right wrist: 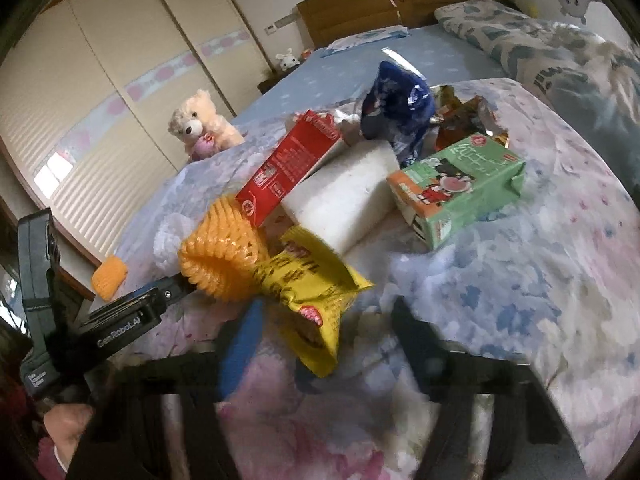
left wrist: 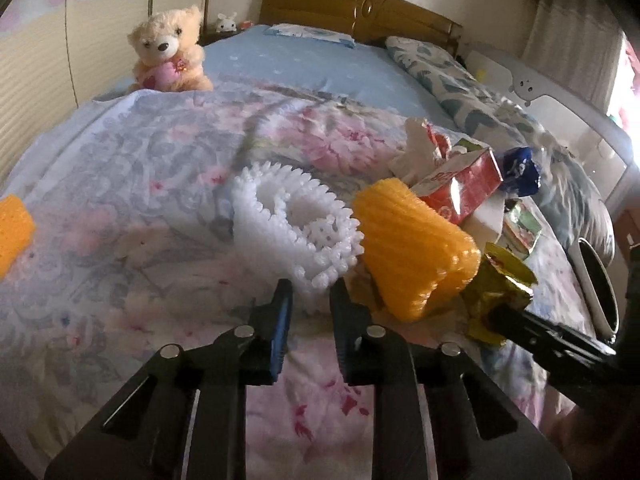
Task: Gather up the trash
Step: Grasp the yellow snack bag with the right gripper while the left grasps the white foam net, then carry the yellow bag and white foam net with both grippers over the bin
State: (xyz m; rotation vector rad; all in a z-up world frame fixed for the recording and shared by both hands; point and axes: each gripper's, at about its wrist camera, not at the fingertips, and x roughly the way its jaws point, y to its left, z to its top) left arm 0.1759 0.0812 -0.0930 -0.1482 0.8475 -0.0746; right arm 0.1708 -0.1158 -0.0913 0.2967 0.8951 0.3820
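Trash lies heaped on the floral quilt (left wrist: 120,184). My left gripper (left wrist: 311,294) is shut on the near edge of a white foam net (left wrist: 296,224). Beside it on the right sits an orange foam net (left wrist: 416,248). In the right wrist view a yellow snack wrapper (right wrist: 316,292) lies between the blurred fingers of my right gripper (right wrist: 326,308). The jaws stand apart, and a gap shows at the right finger. Behind it are a red carton (right wrist: 288,172), a white foam block (right wrist: 340,200), a green carton (right wrist: 460,188) and a blue wrapper (right wrist: 396,104).
A second orange foam piece (left wrist: 14,232) lies at the quilt's left edge. A teddy bear (left wrist: 170,52) sits at the back left, and pillows (left wrist: 452,80) at the back right. A white-rimmed dark opening (left wrist: 596,284), perhaps a bin, stands off the bed's right side. A crumpled brown wrapper (right wrist: 464,116) lies behind the green carton.
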